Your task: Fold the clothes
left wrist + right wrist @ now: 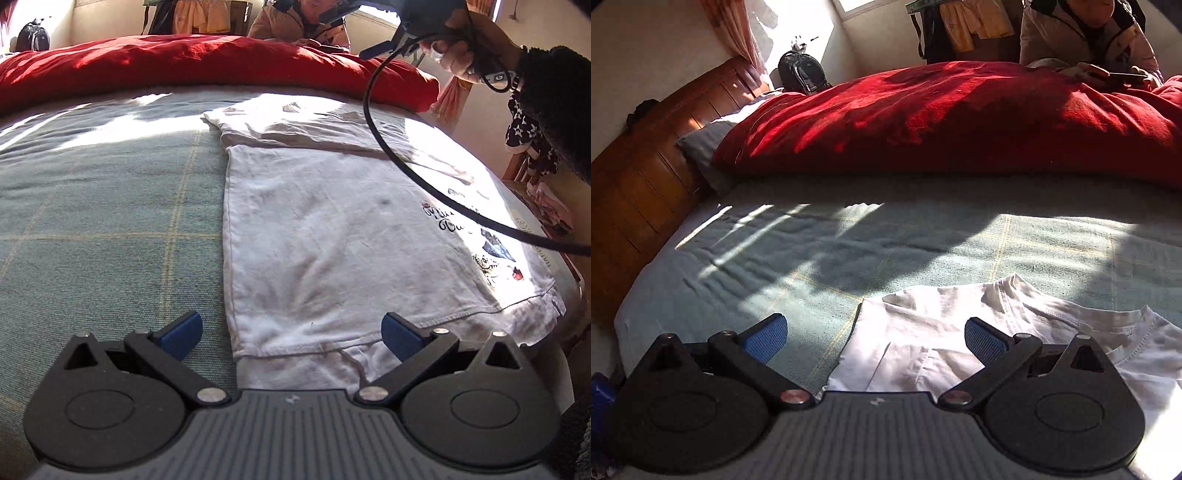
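A white T-shirt (332, 236) lies flat on the green checked bedspread (103, 221), one side folded over so a straight edge runs down its left. A printed design shows at its right side. My left gripper (291, 334) hovers open over the shirt's near hem, nothing between its blue pads. In the right wrist view the shirt's collar end (1015, 325) lies just ahead, and my right gripper (875, 338) is open above its folded corner. The left wrist view also shows the right gripper's body (413, 33) held high in a hand, its cable looping down.
A red duvet (942, 118) is bunched along the far side of the bed. A wooden headboard (639, 177) stands at the left. A person in a pale jacket (1086, 37) sits behind the duvet. A backpack (801, 72) rests in the corner.
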`<state>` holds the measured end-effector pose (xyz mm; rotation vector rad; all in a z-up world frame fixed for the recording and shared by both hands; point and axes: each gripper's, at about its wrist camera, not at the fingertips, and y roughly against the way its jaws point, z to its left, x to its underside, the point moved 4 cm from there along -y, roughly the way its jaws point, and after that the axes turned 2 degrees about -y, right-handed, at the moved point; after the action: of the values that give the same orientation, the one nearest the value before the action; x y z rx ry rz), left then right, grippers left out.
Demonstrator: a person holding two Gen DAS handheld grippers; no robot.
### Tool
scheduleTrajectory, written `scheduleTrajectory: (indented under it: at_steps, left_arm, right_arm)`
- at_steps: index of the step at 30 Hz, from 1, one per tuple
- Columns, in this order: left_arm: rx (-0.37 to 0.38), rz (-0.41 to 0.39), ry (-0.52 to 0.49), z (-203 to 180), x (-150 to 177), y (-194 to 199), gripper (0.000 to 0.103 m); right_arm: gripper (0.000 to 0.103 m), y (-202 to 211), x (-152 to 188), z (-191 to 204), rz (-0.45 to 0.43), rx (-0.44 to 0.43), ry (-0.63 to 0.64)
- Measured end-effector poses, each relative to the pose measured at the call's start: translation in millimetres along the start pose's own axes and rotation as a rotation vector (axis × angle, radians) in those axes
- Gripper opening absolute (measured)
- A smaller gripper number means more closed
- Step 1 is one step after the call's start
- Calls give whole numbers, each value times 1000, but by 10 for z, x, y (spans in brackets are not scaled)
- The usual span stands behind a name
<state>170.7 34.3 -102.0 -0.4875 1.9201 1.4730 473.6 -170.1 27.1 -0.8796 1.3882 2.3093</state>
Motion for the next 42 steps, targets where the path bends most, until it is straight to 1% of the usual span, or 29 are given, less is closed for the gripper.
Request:
scheduleTrajectory:
  at_steps: [1, 3, 4, 5, 7, 9, 12, 14, 15, 17, 18, 19, 22, 24, 27, 30, 34, 37, 42]
  left_arm:
    - [2, -2, -16, -29, 11, 38, 102]
    - [5, -7, -48, -86, 33, 113, 102]
    - [5, -9, -63, -105, 34, 143, 102]
    - [2, -13, -78, -114, 16, 160, 102]
    - [-2, -29, -101, -129, -47, 165, 102]
    - [29, -30, -92, -178, -124, 79, 102]
    - [93, -26, -71, -269, -245, -86, 102]
    - [116, -13, -79, -373, -270, -241, 102]
    - [119, 3, -83, -425, -261, -327, 102]
    - [111, 51, -81, -502, -204, -496, 102]
    - [97, 60, -86, -525, -162, -530, 102]
    - [82, 51, -105, -549, -126, -517, 102]
    - [54, 37, -152, -584, -18, -458, 102]
    - [42, 39, -156, -565, 37, -379, 102]
    - [19, 46, -155, -540, 104, -250, 102]
    - [24, 41, -163, -597, 49, -158, 102]
    - [43, 21, -191, -772, -170, -248, 102]
    - [59, 46, -186, -915, -266, -459, 102]
    - [61, 54, -197, -942, -187, -499, 102]
  right_arm:
    - [103, 155, 69, -55, -2, 25, 8]
    - [103, 521, 309, -201, -3, 111, 33]
    - [103, 714, 504, -292, 9, 160, 48]
    - [103, 819, 645, -355, 19, 186, 55]
    - [103, 1038, 1038, -510, 43, 245, 49]
    - [103, 1163, 1537, -642, 87, 304, 48]
    - [103, 1202, 2163, -700, 122, 336, 49]
    - [103, 1170, 2557, -666, 123, 327, 27]
    - [103, 1153, 2753, -647, 122, 322, 16]
    - [103, 1104, 3025, -584, 108, 321, -7]
    - [103, 1084, 3120, -564, 100, 318, -23]
    - [103, 1064, 3211, -546, 93, 315, -40]
    - [103, 1095, 3388, -479, 36, 358, -15]
    - [103, 1117, 3459, -461, 19, 372, -4]
    - [103, 1143, 3527, -490, -15, 372, -13]
    - [103, 1140, 3571, -467, -48, 392, -2]
    - [103, 1124, 3586, -444, -70, 420, -5]
    - [103, 1128, 3578, -451, -70, 424, -21]
    - [103, 1145, 3592, -451, -73, 424, -34]
